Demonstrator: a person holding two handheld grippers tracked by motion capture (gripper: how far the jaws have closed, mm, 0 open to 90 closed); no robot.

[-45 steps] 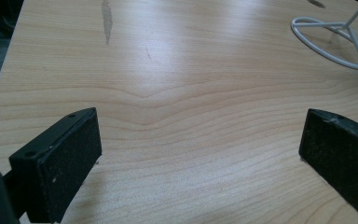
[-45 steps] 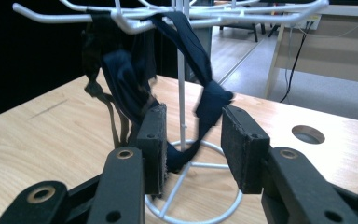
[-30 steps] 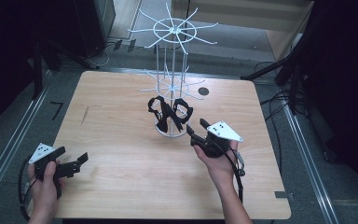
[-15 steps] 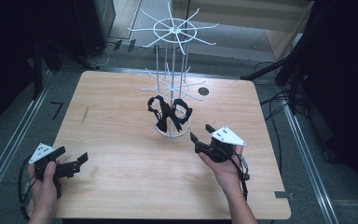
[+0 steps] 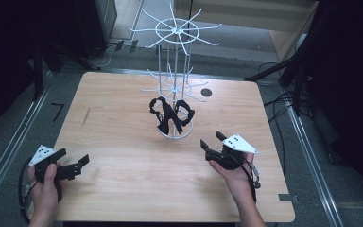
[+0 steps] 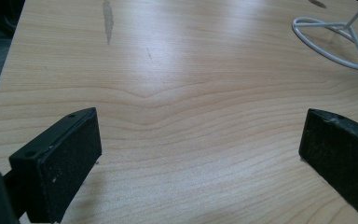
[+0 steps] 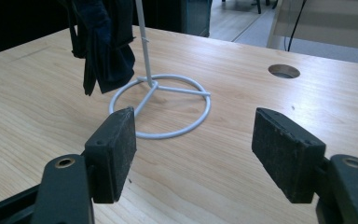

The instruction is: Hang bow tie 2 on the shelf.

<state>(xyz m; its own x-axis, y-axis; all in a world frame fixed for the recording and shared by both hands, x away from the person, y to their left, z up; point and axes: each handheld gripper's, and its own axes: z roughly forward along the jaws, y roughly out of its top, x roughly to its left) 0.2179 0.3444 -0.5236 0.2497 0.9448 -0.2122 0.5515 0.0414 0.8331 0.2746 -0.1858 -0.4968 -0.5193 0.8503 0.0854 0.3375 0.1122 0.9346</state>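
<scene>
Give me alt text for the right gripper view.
Two open black jaws of the right gripper frame the white wire stand on a wooden table, nothing between them. Dark glasses hang from it.

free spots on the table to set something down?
Bare wood between the left claw and the wire rack, and along the table's far left edge. Crowded at the rack's ring base, where dark straps hang.
</scene>
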